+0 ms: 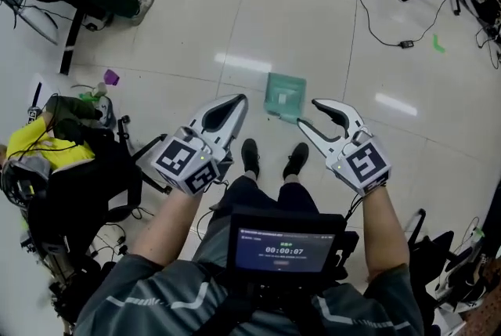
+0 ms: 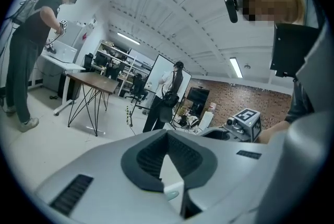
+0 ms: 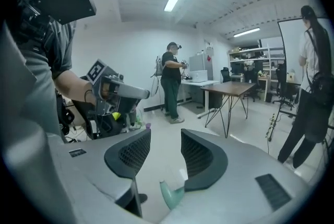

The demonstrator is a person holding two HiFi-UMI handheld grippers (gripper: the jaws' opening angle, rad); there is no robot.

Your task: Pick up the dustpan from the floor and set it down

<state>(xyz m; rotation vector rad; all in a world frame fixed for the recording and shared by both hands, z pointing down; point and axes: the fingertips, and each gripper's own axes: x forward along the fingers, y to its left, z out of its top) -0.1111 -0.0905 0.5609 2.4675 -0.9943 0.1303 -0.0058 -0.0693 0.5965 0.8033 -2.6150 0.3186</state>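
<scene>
Right tool (image 3: 166, 134): jaws parted, pads bare, nothing pressed between them; angled a little down toward the floor (image 1: 329, 29). In the right gripper view a curved teal end peeps up under the gap, likely the pan's handle, and it is not between the pads.

Left tool (image 1: 239, 99): jaws drawn together at the tips, empty; in the head view its tips show just left of the pan.

Dustpan (image 1: 284, 94): teal, lying flat on the floor just ahead of the wearer's black shoes (image 1: 250, 157). It sits between the two tools and nearer the right one, with the handle end seemingly toward the person.

Hazards, as I judge them from where I stand:
- Closing too soon: the pads would meet above the handle or nip only its tip, and the pan would skid on the glossy floor.
- Grip at the handle's very end: the light pan would likely droop and swing on the lift, then land crooked.
- Left tool, closed as it stands, can give no steadying hold.
- Shoes just behind the pan: a nudge from a toe or a low jaw could push it out of line.
</scene>
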